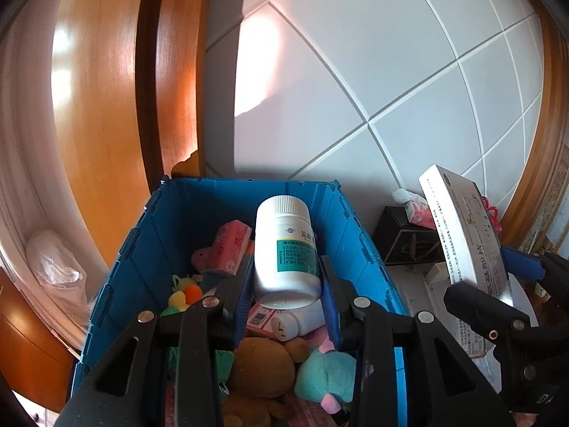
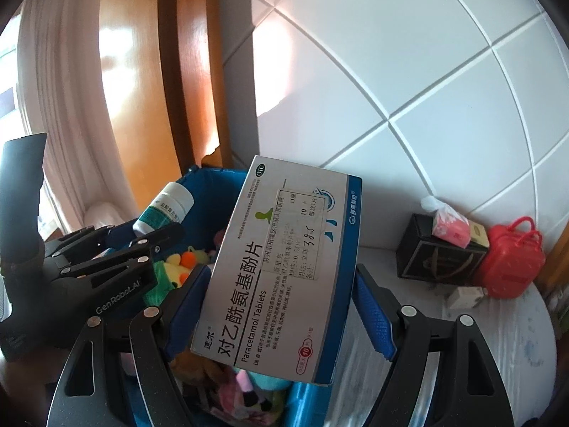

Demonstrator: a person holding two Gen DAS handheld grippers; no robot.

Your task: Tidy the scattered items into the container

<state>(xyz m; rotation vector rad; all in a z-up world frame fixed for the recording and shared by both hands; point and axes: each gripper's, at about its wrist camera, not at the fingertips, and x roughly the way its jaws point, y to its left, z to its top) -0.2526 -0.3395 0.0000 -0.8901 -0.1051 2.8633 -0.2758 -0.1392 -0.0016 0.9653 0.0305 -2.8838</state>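
— Both loads are above the blue crate (image 1: 185, 235)?
— Yes. The left gripper (image 1: 286, 277) fingers pinch the pill bottle (image 1: 286, 249) by its smooth, slippery sides; the right gripper (image 2: 282, 306) fingers clamp the light, crushable tablet box (image 2: 281, 267) by its long edges.

Right gripper (image 2: 281, 306) is clamped on a Paracetamol Tablets box (image 2: 281, 259) over the blue crate (image 2: 213, 178) full of plush toys (image 2: 181, 263), while to the left the left gripper (image 2: 142, 227) holds a white pill bottle (image 2: 165, 210) above the crate too.
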